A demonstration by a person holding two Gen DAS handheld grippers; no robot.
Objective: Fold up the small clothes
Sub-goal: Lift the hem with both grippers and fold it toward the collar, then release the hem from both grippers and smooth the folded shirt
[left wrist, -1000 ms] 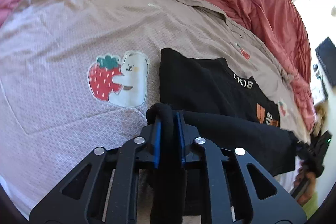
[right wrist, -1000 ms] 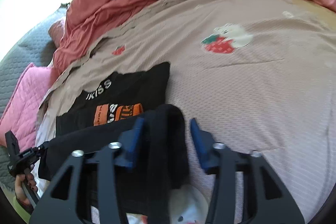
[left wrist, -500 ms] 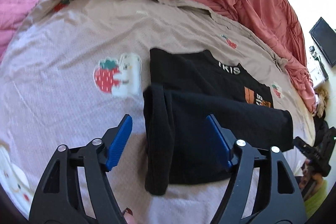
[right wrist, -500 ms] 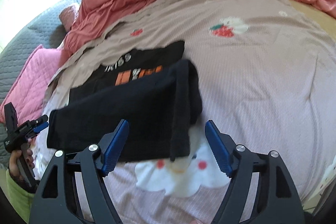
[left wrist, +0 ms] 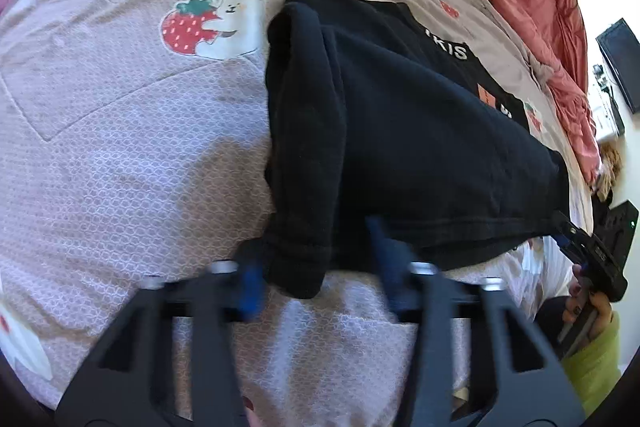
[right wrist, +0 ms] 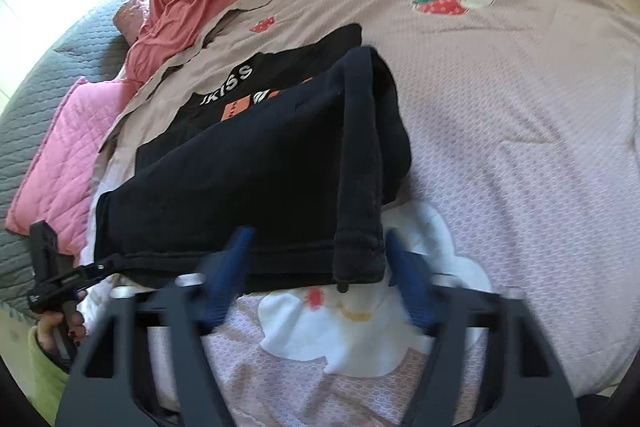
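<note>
basically both grippers, left [left wrist: 316, 277] and right [right wrist: 316, 279], sit with jaws spread wide around the near hem of the black shirt [left wrist: 420, 131], holding nothing; the shirt lies half-folded on the bedsheet [left wrist: 120, 155], bottom flipped up over the printed chest, sleeves tucked in along each side. risk: closing now could pinch only the top layer or snag the sheet, dragging the fold crooked. motion blur on the fingers, so they're probably touching cloth, can't confirm.
</note>
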